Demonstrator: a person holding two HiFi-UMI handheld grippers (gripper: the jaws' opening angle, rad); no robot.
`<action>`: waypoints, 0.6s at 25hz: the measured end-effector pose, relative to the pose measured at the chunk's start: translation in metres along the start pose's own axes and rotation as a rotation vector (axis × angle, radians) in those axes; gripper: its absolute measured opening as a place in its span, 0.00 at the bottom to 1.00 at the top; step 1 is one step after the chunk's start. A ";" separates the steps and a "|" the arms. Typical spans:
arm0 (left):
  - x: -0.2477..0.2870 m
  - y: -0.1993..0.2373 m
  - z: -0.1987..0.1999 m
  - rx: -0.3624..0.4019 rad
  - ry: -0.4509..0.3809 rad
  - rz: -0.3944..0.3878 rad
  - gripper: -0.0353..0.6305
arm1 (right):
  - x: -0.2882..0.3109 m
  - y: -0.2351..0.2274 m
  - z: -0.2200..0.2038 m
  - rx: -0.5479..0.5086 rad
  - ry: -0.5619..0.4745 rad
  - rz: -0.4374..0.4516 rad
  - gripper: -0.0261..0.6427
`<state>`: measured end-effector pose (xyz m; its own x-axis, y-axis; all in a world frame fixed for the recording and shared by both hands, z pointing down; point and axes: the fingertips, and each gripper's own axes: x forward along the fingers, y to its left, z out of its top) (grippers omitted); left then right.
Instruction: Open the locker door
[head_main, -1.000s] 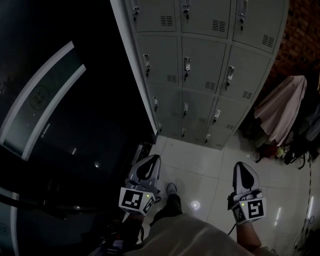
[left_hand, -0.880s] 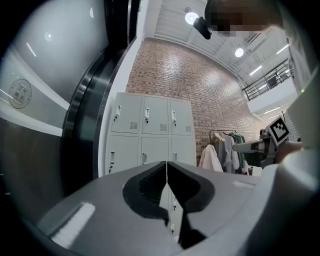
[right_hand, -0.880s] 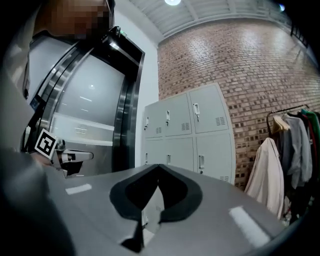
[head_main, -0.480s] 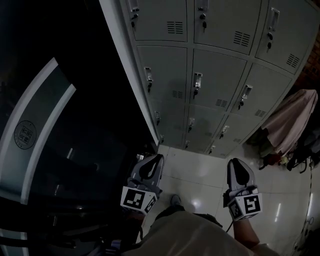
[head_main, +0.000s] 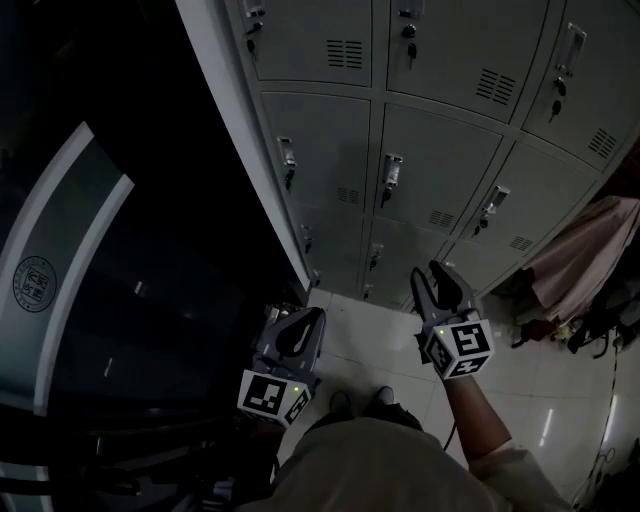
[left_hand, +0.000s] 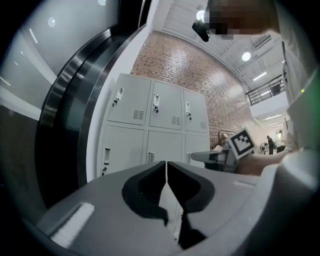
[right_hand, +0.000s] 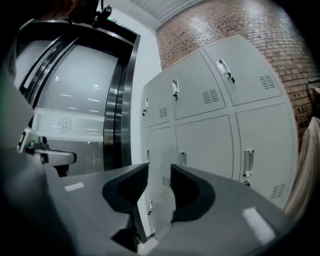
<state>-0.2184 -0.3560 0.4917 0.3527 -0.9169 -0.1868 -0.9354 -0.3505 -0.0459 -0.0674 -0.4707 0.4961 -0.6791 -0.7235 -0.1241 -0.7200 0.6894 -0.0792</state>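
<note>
Right gripper, empty jaws just opening, apparently short of lockers.

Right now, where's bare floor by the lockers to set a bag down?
Bare floor runs from the foot of the lockers to the person's shoes, and widens toward the lower right. Crowded at the right edge: a hanging cloth with dark clutter beneath. On the left, a dark glass wall.
</note>
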 end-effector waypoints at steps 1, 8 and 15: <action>0.002 0.003 0.001 0.000 0.003 0.010 0.16 | 0.018 -0.010 -0.012 -0.004 0.030 0.003 0.26; 0.016 0.021 -0.011 -0.022 0.015 0.045 0.16 | 0.136 -0.065 -0.086 -0.004 0.149 -0.006 0.37; 0.015 0.046 -0.038 -0.070 0.035 0.079 0.16 | 0.222 -0.094 -0.133 0.005 0.258 -0.040 0.38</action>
<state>-0.2556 -0.3927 0.5237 0.2800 -0.9477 -0.1531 -0.9567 -0.2887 0.0368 -0.1695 -0.7008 0.6074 -0.6643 -0.7351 0.1357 -0.7470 0.6595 -0.0844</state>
